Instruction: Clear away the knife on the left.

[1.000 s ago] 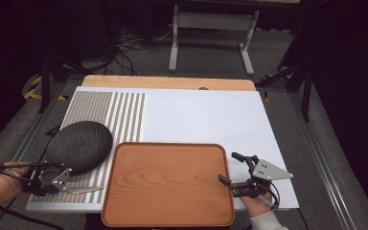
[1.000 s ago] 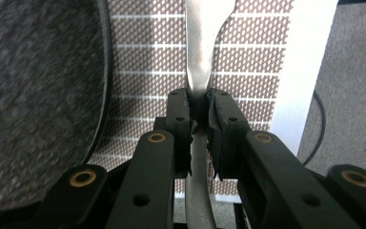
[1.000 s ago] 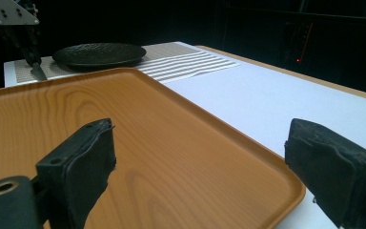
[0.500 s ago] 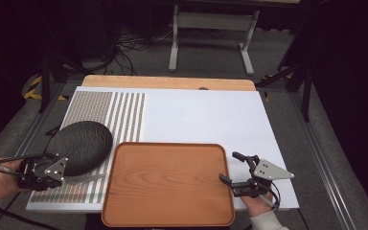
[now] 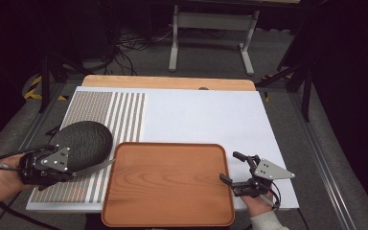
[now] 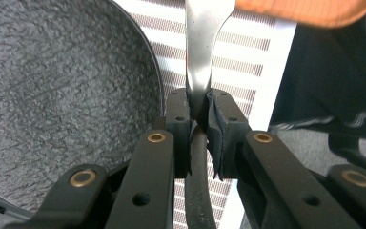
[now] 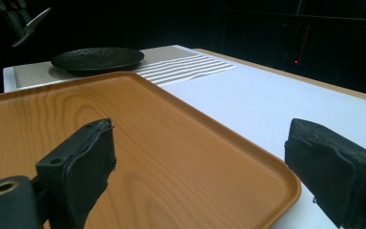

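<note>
A flat silver metal utensil [image 6: 205,47] is clamped by its end between the jaws of my left gripper [image 6: 200,107]. From above, the left gripper [image 5: 73,169] hovers over the striped mat, and the utensil [image 5: 96,166] points right toward the left rim of the wooden tray [image 5: 167,191]. Just behind the gripper lies a dark textured plate [image 5: 82,139], also seen close up [image 6: 62,95]. My right gripper [image 5: 237,173] stands open at the tray's right edge, its jaws straddling the tray's rim [image 7: 248,143]. The right gripper [image 7: 200,162] holds nothing.
A white board [image 5: 206,115] covers the table, with a striped placemat [image 5: 120,110] on its left part. A bare wooden strip [image 5: 167,82] runs along the far edge. Cables and metal stand legs [image 5: 211,28] are on the floor beyond.
My left gripper drew back to the left with the utensil, then came right again. The utensil's tip now reaches toward the tray's left rim. The right gripper has stayed put.
</note>
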A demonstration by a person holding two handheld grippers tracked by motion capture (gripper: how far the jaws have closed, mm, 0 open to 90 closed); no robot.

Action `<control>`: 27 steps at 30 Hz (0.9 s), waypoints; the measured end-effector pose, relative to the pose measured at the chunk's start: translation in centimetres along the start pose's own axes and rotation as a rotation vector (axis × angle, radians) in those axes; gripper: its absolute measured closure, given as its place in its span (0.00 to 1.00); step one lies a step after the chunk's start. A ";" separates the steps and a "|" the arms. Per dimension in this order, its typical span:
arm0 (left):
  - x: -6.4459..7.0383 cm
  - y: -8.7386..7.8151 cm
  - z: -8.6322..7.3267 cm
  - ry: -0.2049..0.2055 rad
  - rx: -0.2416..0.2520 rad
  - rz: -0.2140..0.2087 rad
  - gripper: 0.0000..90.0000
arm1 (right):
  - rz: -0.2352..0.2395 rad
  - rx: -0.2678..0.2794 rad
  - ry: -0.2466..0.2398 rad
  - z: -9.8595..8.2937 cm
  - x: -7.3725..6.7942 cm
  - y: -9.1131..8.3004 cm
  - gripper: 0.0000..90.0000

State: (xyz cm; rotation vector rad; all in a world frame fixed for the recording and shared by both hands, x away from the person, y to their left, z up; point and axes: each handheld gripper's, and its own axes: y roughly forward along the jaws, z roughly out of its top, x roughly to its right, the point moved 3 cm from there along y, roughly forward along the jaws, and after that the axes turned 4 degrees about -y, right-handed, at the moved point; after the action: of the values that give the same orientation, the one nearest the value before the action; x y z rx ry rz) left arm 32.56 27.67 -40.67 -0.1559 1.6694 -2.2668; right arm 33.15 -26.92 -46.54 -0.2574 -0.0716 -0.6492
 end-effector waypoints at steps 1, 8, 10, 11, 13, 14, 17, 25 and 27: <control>0.0 0.0 0.2 -0.007 0.008 -0.003 0.89 | 0.000 0.000 0.000 0.0 0.0 0.0 0.11; 0.2 -0.3 1.4 -0.124 0.053 -0.006 0.89 | 0.000 0.000 -0.001 0.0 0.0 0.0 0.11; 0.4 -0.2 1.8 -0.136 0.065 -0.017 0.89 | 0.001 0.000 0.003 0.0 0.0 -0.1 0.11; 0.5 -0.2 2.0 -0.146 0.080 -0.018 0.89 | 0.003 0.001 0.005 0.0 0.0 -0.1 0.11; 0.6 -0.3 2.3 -0.167 0.103 -0.027 0.89 | 0.003 0.001 0.006 0.0 0.0 -0.1 0.11; 0.6 -0.3 2.3 -0.167 0.103 -0.027 0.89 | 0.003 -0.001 0.004 0.0 0.0 -0.1 0.11; 0.6 -0.2 2.8 -0.207 0.125 -0.022 0.89 | 0.002 -0.002 0.002 0.0 0.0 -0.1 0.11; 1.3 0.1 4.6 -0.318 0.213 -0.027 0.89 | 0.003 -0.005 0.003 0.0 0.0 -0.1 0.11; 1.4 0.3 5.1 -0.330 0.231 -0.036 0.89 | 0.003 -0.006 0.001 0.1 0.0 -0.1 0.11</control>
State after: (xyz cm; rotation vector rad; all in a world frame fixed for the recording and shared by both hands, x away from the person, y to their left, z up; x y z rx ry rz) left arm 32.65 22.53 -39.54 -0.4796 1.2404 -2.2886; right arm 33.08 -26.97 -46.47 -0.2625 -0.0681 -0.6465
